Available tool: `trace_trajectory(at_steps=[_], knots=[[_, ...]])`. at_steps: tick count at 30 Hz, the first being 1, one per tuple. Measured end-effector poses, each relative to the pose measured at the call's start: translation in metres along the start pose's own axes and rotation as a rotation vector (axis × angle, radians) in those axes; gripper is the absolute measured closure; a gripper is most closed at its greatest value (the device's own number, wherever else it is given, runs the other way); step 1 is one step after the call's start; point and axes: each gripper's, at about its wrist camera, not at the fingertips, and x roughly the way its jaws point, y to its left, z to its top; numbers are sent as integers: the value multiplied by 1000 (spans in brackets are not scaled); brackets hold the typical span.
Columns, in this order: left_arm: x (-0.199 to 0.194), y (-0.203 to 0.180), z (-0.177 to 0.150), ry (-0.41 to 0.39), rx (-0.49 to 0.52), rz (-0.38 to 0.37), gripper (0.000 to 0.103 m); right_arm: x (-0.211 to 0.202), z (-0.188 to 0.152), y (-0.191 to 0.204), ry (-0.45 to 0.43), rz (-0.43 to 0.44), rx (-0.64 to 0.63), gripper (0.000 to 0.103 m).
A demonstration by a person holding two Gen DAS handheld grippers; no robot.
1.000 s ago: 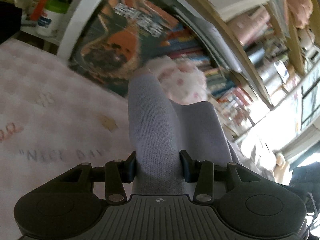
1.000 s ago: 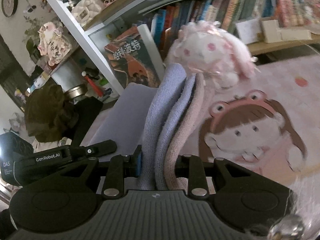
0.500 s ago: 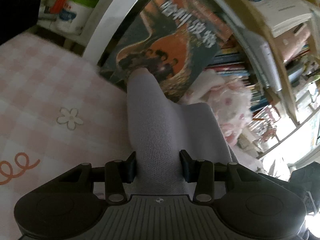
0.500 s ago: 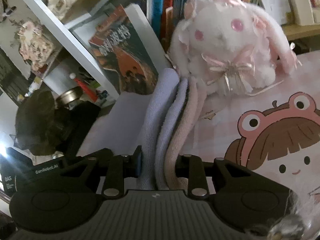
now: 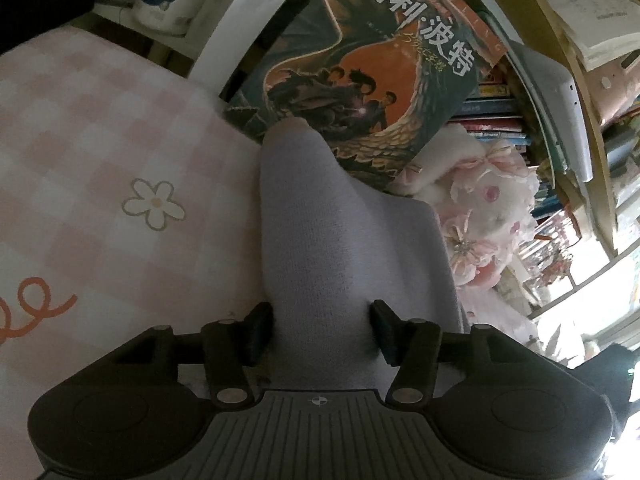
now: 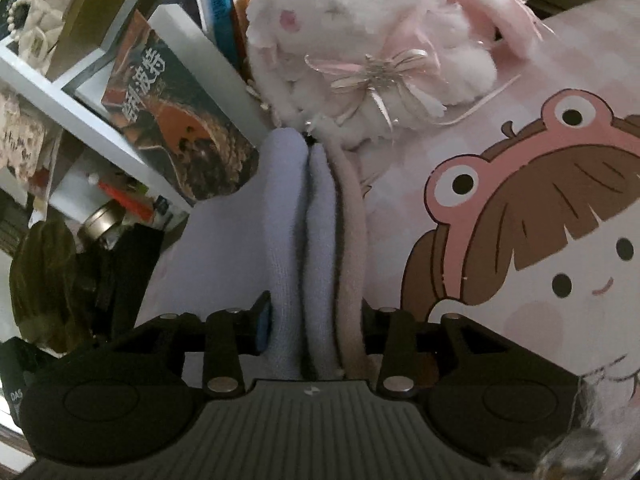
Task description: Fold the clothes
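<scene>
Left gripper (image 5: 320, 332): jaws pinched on a bunched fold of the lavender knit garment (image 5: 316, 240). Right gripper (image 6: 310, 328): jaws clamped on several stacked layers of the same garment (image 6: 304, 240), two lavender and one pinkish edge. The cloth runs forward from both grips, over the pink checked sheet (image 5: 100, 168) and toward the book (image 5: 372, 92) and plush rabbit (image 6: 360, 40) by the shelf.

Step, as I judge it: mid-fold, doubled edge carried across. Next move calls for laying the layers flat and aligned, short of the rabbit (close ahead), then releasing.

Hidden: the garment's type and full outline; whether it touches the sheet beyond the jaws; the fingertips, buried in cloth.
</scene>
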Motion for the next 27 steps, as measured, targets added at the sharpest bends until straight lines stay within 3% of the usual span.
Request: trace_trajectory(at_steps=[4,9,19,27], knots=[[-10,-11,-4,-12,48,45,40,-8,0,19,-18,-102,-99,44],[-28,-30,-13,-37,136,96,39,-27,-3,33,-70,-144,-196,38],[-63,-66,-32,-88,313,198,19,-78,-34,70,-216,-291,-363,19],[-79,-83,-64,-92,392,265,16,-100,-65,87,-228,-334,-428,15]])
